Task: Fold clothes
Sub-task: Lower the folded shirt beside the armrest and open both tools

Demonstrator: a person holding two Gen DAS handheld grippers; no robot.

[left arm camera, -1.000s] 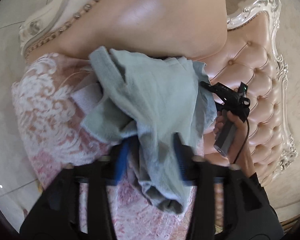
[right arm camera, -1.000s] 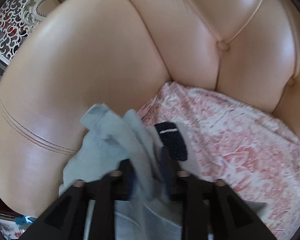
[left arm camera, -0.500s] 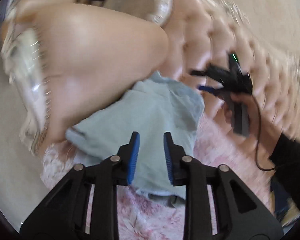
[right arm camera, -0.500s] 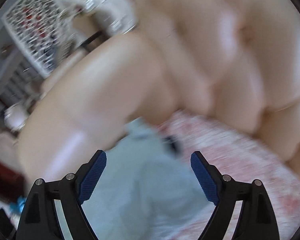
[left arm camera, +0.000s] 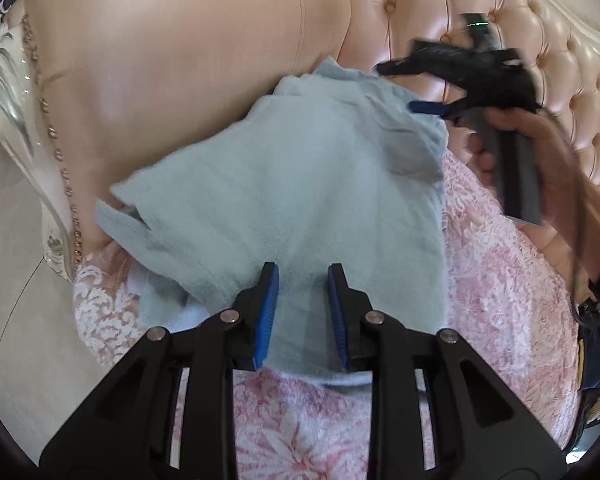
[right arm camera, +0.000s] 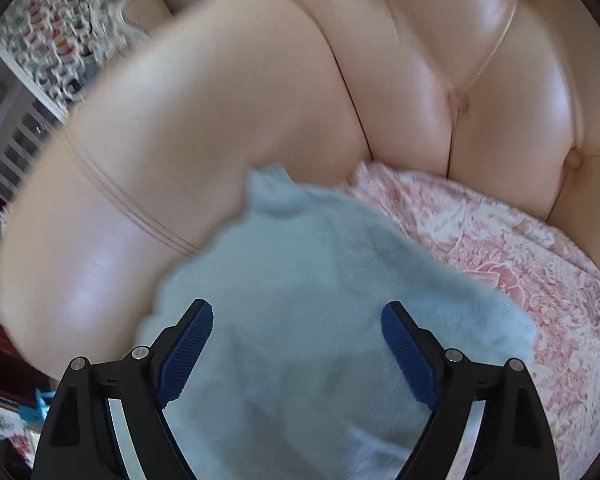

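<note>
A pale blue-grey garment (left arm camera: 300,184) lies in a folded pile on the pink patterned seat cover, leaning against the sofa's armrest; it also shows in the right wrist view (right arm camera: 320,320). My left gripper (left arm camera: 302,276) hovers over the garment's near edge, its blue pads a narrow gap apart with nothing between them. My right gripper (right arm camera: 298,322) is wide open above the garment and holds nothing; it also shows in the left wrist view (left arm camera: 440,92), held in a hand at the garment's far right corner.
The peach leather armrest (left arm camera: 172,60) rises on the left of the garment. The tufted backrest (right arm camera: 480,80) stands behind. The pink seat cover (left arm camera: 500,280) stretches to the right. Tiled floor (left arm camera: 8,240) lies beyond the sofa's left edge.
Both grippers let go of the garment, which dropped into a flatter pile on the seat. Both pulled back above it; the right one opened wide.
</note>
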